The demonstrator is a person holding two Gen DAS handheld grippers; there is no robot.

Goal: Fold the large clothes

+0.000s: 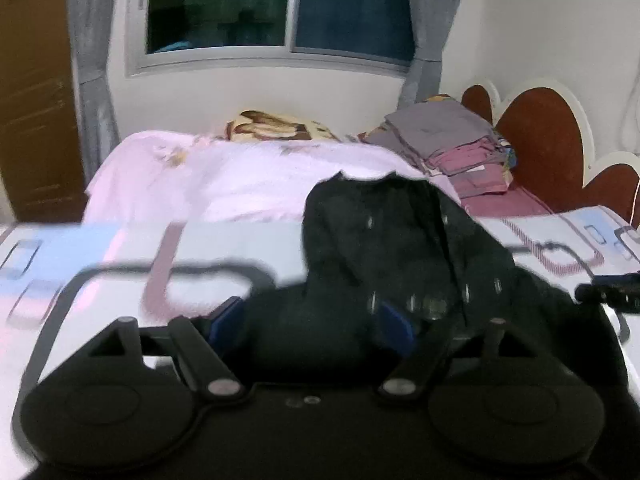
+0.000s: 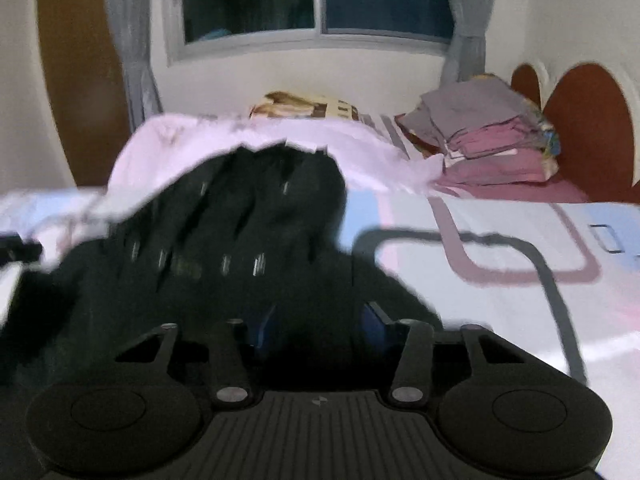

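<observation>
Both claws had cloth: left gripper (image 1: 310, 320) and right gripper (image 2: 320, 326) each pinched the black garment (image 1: 384, 240), which hung bunched between them over the patterned bedspread (image 2: 500, 292), before the folded pile (image 1: 456, 148).

No text, label, brand or number can be read in either view. The pale marks scattered over the dark garment (image 2: 224, 248) are smeared by motion blur, and the printed shapes on the bedsheet (image 2: 500, 256) are plain outlines, not letters.
</observation>
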